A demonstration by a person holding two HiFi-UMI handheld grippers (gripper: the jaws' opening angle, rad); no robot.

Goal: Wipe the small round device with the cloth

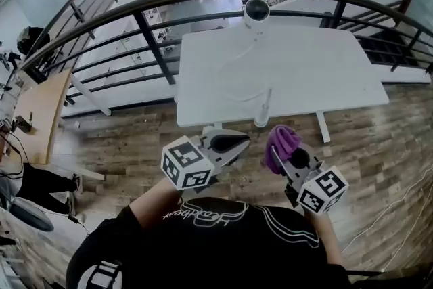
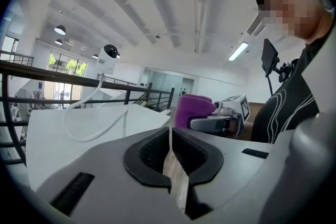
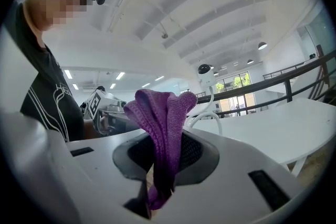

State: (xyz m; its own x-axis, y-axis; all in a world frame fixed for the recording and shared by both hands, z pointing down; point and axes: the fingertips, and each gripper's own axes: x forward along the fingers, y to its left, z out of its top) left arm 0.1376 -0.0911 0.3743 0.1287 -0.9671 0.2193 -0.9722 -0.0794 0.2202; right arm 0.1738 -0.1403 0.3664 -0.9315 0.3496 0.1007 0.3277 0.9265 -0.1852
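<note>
My right tool (image 1: 283, 158) pinches the purple cloth (image 1: 284, 140) and my left tool (image 1: 233, 143) is pressed together, empty, both well short of the small round device (image 1: 256, 10) standing on the white surface (image 1: 325, 71), so a one-handed wipe could tip it or snag its cable (image 2: 90, 136).

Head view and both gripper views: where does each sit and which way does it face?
Head view: on the person's head, looking steeply down at the table, round device, both tools and torso.
Left gripper view: on the left tool, looking along its shut jaws over the table; torso at right.
Right gripper view: on the right tool, looking past the clamped purple cloth; torso at left.
Shared: both gripper views show the round device and the opposite tool.
</note>
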